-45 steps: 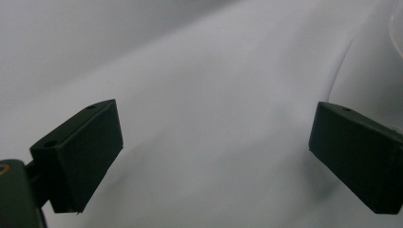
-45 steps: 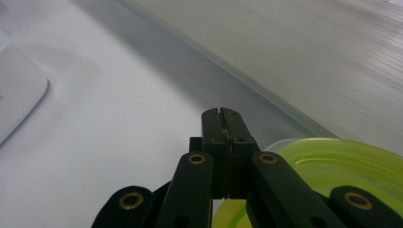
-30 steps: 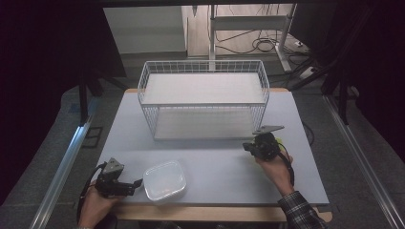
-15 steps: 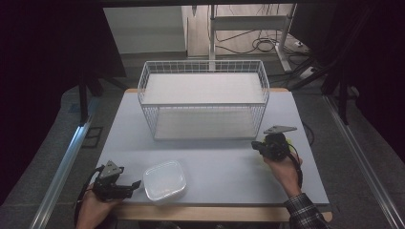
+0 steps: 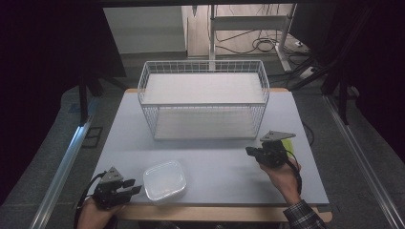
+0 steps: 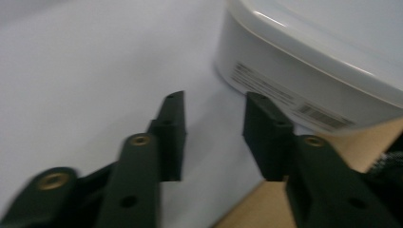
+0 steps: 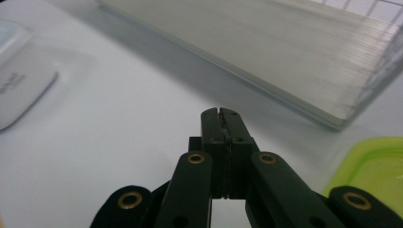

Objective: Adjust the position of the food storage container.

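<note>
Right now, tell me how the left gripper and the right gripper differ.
The left gripper has a gap between its jaws, which have just been closing with nothing between them; the right gripper is shut, pads together. The left gripper sits at the table's near edge beside the white lidded container; the right gripper is near the wire basket and a green lid. Both are black, hand-held, and hold nothing.

Container [image 5: 165, 181] before wire basket [image 5: 203, 105], on table [image 5: 219, 162].

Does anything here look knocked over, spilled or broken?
Nothing stands out. The white lidded container sits flat near the table's front edge, its lid on, and the wire basket stands upright. No spills or damage show.
</note>
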Motion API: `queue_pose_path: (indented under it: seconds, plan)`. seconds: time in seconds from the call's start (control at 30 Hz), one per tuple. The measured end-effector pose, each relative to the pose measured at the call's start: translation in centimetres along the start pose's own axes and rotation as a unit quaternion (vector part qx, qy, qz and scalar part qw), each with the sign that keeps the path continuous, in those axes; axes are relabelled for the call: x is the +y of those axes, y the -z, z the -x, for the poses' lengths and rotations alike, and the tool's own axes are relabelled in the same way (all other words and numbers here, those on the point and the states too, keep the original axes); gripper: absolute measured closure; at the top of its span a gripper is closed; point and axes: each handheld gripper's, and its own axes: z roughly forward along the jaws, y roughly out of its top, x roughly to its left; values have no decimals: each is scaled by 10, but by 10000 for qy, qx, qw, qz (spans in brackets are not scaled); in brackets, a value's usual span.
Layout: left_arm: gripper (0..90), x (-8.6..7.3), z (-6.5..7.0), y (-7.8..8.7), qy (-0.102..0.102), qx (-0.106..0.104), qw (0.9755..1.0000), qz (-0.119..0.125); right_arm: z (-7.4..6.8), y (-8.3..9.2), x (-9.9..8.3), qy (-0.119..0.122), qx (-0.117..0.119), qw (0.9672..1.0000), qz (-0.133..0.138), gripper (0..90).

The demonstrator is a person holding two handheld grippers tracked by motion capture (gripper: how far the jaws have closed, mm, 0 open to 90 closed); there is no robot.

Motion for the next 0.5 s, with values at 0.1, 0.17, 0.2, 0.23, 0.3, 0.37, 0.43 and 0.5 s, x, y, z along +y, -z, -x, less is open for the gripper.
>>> queue_pose_path:
  seconds: [0.1, 0.17, 0.2, 0.23, 0.3, 0.37, 0.43, 0.5]
  plan:
    - [782, 0, 8, 0, 43, -331, 9994, -59, -8, 5, -1, 89, 73, 9999, -17, 897]
    - [805, 1, 10, -1, 39, -411, 9991, -73, -10, 6, -1, 157, 76, 9998, -28, 897]
    - [806, 1, 10, -1, 39, -411, 9991, -73, -10, 6, -1, 157, 76, 9998, -28, 897]
    - [805, 3, 12, -3, 78, -481, 9988, -60, -12, 8, -1, 185, 120, 9998, 32, 896]
    - [809, 5, 13, -5, 123, -471, 9988, -50, -13, 9, -2, 204, 85, 9997, 75, 896]
    - [812, 6, 14, -7, 148, -446, 9989, -51, -14, 8, -3, 191, 93, 9998, 7, 896]
    - [818, 8, 14, -9, 175, -456, 9988, -28, -14, 7, -5, 149, 132, 9998, 1, 896]
    - [822, 9, 14, -11, 171, -455, 9988, -15, -14, 7, -5, 132, 141, 9998, -13, 897]
